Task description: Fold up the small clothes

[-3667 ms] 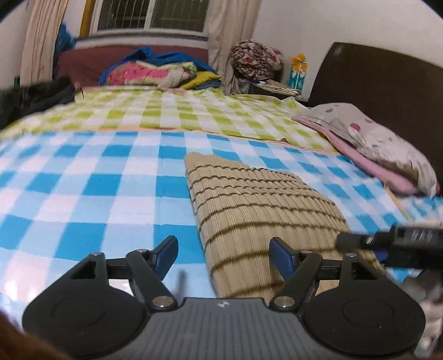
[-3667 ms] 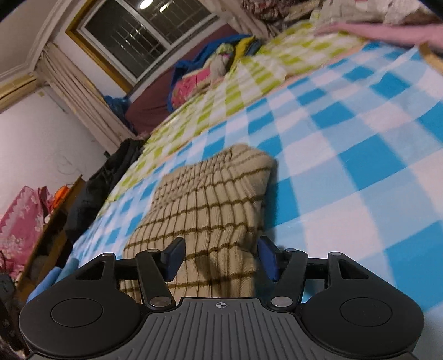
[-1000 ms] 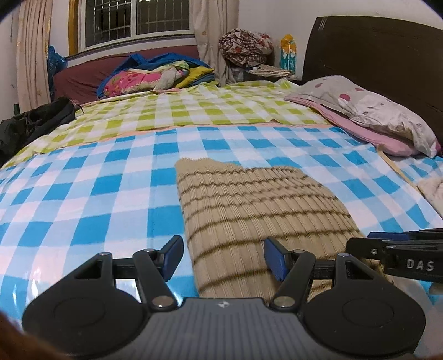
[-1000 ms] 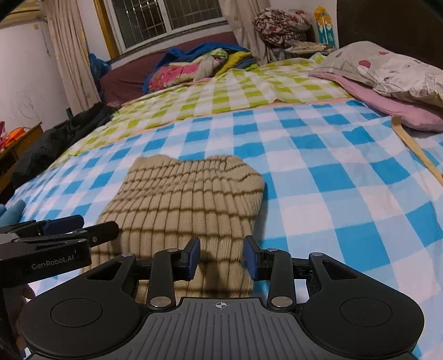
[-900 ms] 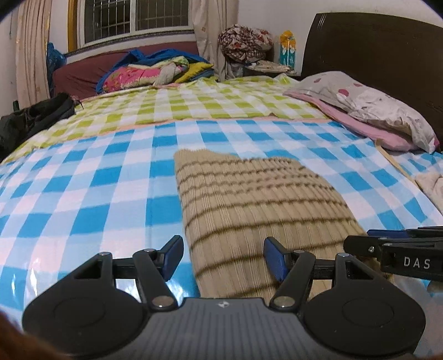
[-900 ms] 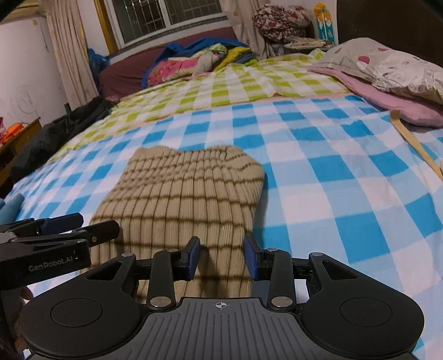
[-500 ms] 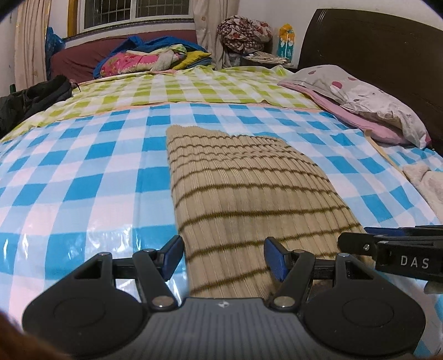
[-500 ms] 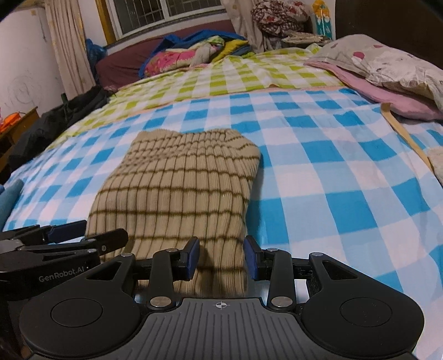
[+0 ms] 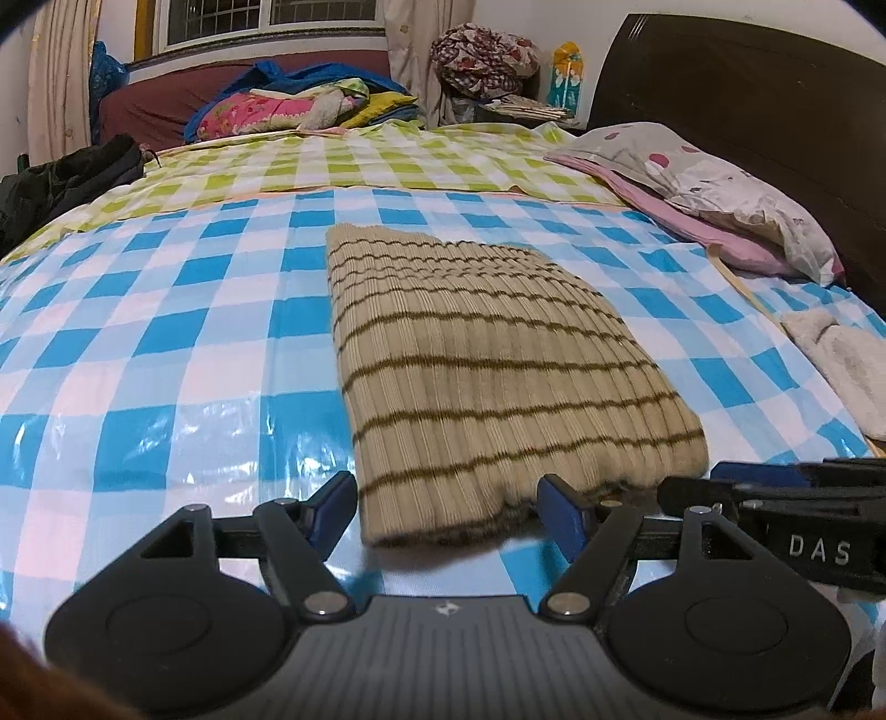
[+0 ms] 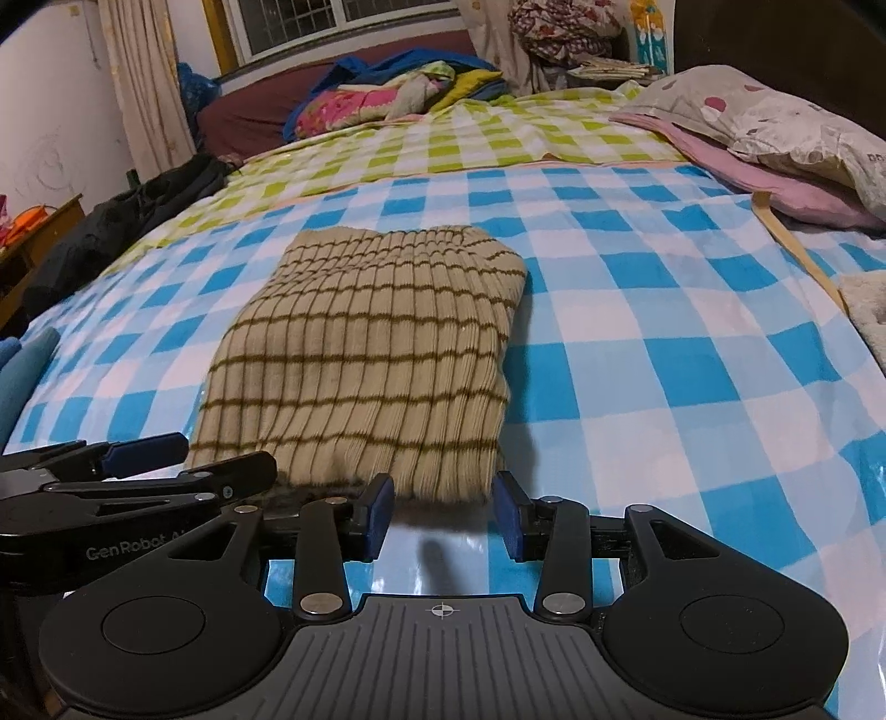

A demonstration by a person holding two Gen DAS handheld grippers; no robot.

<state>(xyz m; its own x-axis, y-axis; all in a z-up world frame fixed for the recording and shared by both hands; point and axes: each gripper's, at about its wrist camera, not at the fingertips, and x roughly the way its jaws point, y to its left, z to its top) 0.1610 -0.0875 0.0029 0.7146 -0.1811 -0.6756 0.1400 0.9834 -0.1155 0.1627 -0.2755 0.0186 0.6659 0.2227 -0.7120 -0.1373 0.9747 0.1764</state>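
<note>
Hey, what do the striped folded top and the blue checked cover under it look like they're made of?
Striped folded top: seemingly a soft ribbed knit, wool or cotton blend; matte beige with thin brown stripes and vertical ridges. Blue checked cover: likely plastic or vinyl sheeting rather than cloth; it shows glossy glare and crinkled highlights near the camera.

Bedrm: barred window (image 9: 266, 22), curtains, dark headboard (image 9: 747, 94), checked bed cover (image 9: 166, 310).

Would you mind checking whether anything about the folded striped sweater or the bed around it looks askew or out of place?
Nothing stands out. The striped sweater lies folded flat on the blue checked sheet, its edges fairly even. Both the left gripper and right gripper sit open at its near edge, holding nothing.
</note>
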